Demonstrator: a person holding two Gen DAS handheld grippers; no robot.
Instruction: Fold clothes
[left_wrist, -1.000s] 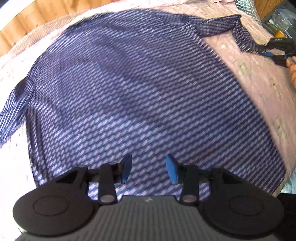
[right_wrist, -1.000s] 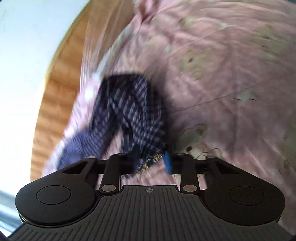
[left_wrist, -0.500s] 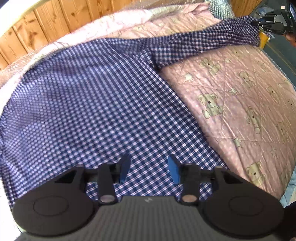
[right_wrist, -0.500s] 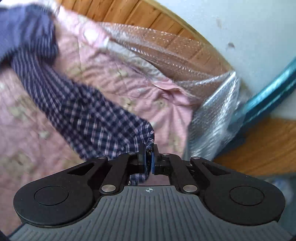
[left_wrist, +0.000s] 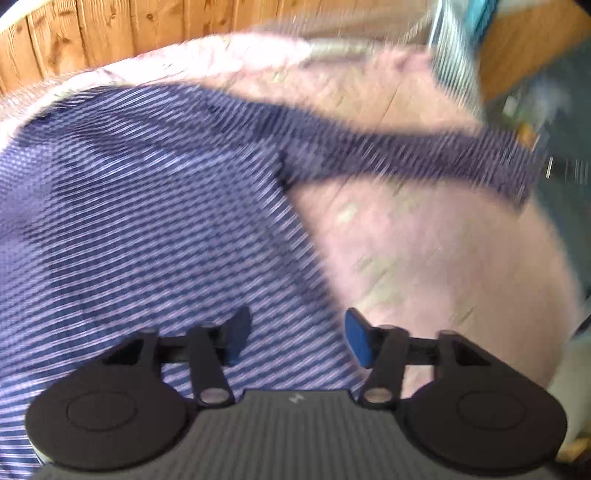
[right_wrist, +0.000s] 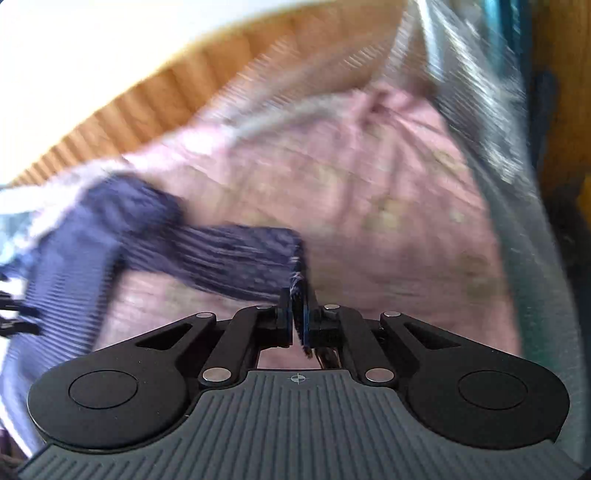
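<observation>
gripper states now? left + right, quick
Left gripper: open, empty, over the shirt.
Right gripper: shut on the sleeve end.

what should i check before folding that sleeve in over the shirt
1. Right tool has the sleeve: ok, shut on the cuff end.
2. Left tool free to help: ok, open above the shirt, gripping nothing.
3. Sleeve drawn out straight from the body: ok, it stretches across the pink quilt.
4. Shirt body lying flat: cannot tell, motion blur hides wrinkles.
5. Other sleeve's position: cannot tell, out of view.
6. Landing area on the shirt free of objects: ok, nothing lies on the visible part.
</observation>
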